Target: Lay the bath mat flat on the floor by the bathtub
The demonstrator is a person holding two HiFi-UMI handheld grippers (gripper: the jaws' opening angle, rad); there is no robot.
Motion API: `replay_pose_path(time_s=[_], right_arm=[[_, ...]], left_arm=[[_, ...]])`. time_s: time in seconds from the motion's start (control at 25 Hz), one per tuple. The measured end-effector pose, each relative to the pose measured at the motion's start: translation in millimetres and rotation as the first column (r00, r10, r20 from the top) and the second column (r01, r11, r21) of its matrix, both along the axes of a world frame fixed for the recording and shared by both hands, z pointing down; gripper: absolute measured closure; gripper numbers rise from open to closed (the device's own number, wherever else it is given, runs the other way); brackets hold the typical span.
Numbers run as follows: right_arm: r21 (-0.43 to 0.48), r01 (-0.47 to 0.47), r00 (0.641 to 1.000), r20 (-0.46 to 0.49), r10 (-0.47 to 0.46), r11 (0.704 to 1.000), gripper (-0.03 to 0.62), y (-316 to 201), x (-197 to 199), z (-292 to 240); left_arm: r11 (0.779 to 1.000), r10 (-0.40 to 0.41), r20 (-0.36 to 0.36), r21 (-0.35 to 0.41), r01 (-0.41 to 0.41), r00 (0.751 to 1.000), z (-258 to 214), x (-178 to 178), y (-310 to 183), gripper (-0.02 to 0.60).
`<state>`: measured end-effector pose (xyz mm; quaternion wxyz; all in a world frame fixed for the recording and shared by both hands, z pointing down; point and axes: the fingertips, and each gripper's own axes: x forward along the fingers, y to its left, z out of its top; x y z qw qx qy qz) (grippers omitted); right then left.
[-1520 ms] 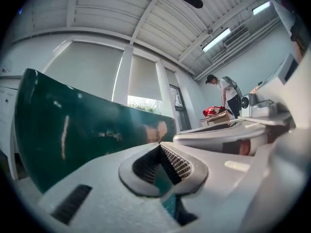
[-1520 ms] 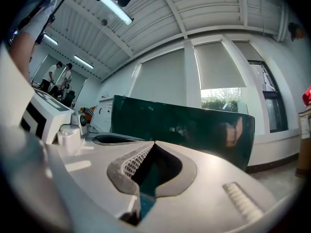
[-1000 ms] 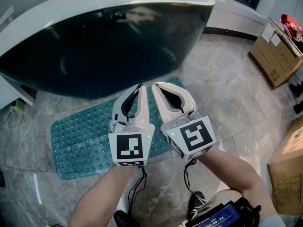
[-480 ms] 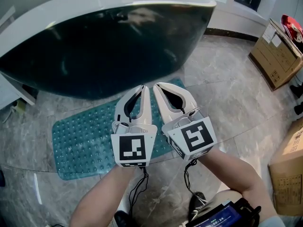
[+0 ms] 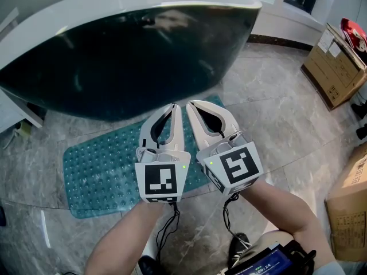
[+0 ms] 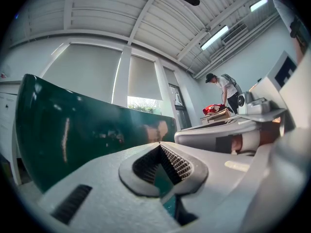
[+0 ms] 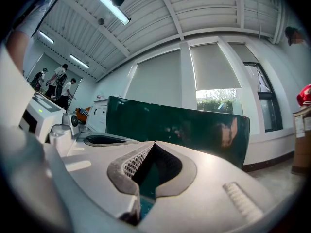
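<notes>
The teal bath mat (image 5: 97,171) lies spread flat on the marble floor (image 5: 275,113), alongside the dark green bathtub (image 5: 126,50). Above the mat's right half, the left gripper (image 5: 172,106) and right gripper (image 5: 190,105) hover side by side, jaws closed together and empty, tips toward the tub.

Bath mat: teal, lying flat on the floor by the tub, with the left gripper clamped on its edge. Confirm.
One point is wrong: the left gripper is not clamped on the bath mat; its jaws are shut on nothing, as the left gripper view shows. The mat is teal and lies flat on the floor by the tub.
</notes>
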<state>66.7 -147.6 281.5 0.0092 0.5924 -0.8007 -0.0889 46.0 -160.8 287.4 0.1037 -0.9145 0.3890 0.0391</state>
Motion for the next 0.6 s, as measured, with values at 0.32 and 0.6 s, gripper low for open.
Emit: replay_pose_path(time_s=[0.32,0.6], right_arm=[[-0.001,0.001,1.000,0.002,-0.001,1.000,0.586,0.3,1.3,0.9],[-0.002,0.001,1.000,0.002,-0.001,1.000,0.586,1.7,1.9,1.7]], left_arm=[[1.000,-0.002,0.014,-0.008,0.002,1.000,2.8,0.7,0.0,0.575],[1.000,-0.005,0.034,-0.012,0.005,0.999,7.1,0.6,1.1,0.575]])
